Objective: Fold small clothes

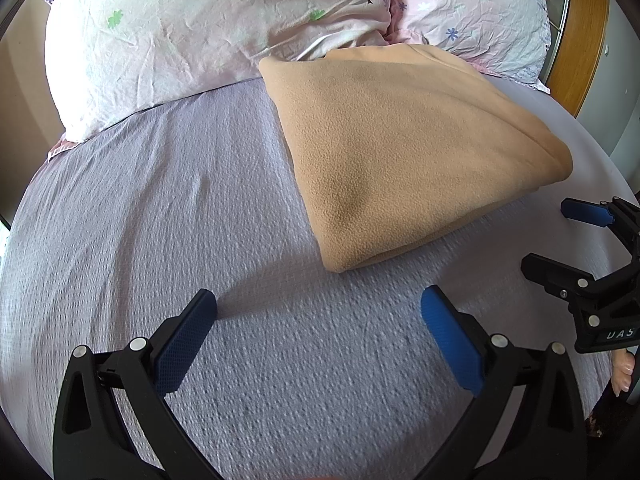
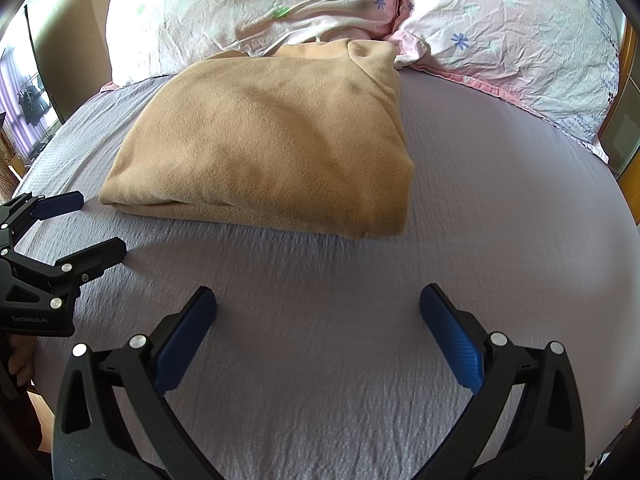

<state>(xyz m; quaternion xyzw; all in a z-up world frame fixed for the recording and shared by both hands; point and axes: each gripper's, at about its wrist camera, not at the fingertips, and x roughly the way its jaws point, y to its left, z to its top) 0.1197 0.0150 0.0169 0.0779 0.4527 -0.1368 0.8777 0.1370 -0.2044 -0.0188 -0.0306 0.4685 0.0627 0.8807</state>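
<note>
The tan fleece garment [image 1: 400,152] [image 2: 272,140] lies folded into a thick rectangular bundle on the lilac textured bed sheet [image 1: 160,220] [image 2: 500,200], its far edge touching the floral pillows [image 1: 180,20] [image 2: 500,20]. Left gripper [image 1: 318,316] [image 2: 94,228] and right gripper [image 2: 318,312] [image 1: 554,236]: jaws wide, holding nothing, near the bundle.

Left claw [image 1: 319,302] and right claw [image 2: 318,302] both gape, holding nothing.
</note>
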